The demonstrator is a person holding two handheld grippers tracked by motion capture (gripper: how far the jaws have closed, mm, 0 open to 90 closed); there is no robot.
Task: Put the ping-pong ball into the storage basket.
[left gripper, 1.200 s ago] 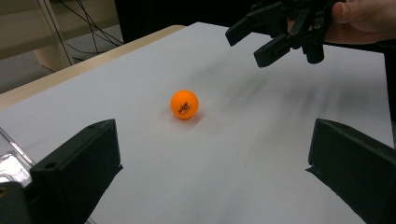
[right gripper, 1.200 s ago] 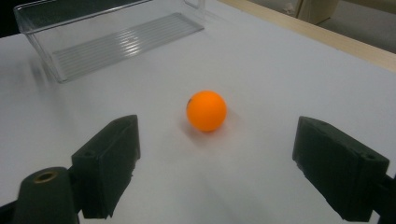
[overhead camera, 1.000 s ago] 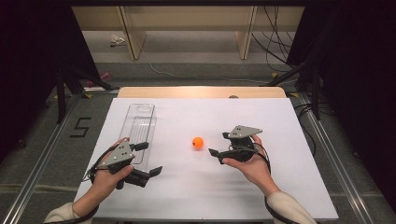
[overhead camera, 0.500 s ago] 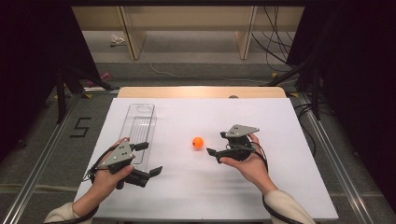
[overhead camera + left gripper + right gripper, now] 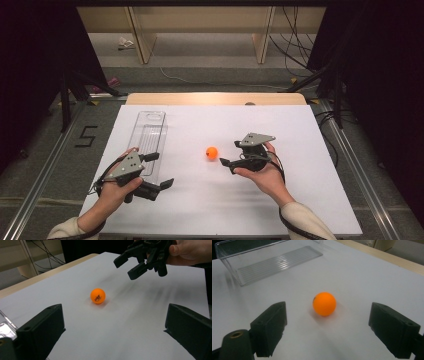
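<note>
In the high view, a small orange table-tennis ball [image 5: 211, 153] lies on the white table sheet [image 5: 210, 210], near its middle. The right gripper [image 5: 231, 158], black with a grey three-cornered plate on top, is held in the person's right hand [image 5: 265, 175] just to the right of the ball. Its jaws stand wide apart and point toward the ball without touching it. The left gripper [image 5: 159, 171] sits in the person's left hand [image 5: 112, 192] toward the near left of the sheet, well apart from the ball. Its jaws are also spread and hold nothing. One of its jaws lies over the near end of a long clear plastic tray [image 5: 150, 135], which stretches away along the left side of the sheet.

In the left gripper view, its two black jaws rise at the bottom corners, far apart, with bare sheet between them. The orange ball [image 5: 98, 296] rests beyond them, clear of both. Farther off, the right gripper [image 5: 126, 267] hangs above the sheet beside the ball, jaws parted and empty.

In the right gripper view, the two black jaws stand wide at either side with the orange ball [image 5: 324, 303] between and just ahead of them, touching neither. The clear ribbed tray [image 5: 269, 260] lies empty beyond, at the upper left.
</note>
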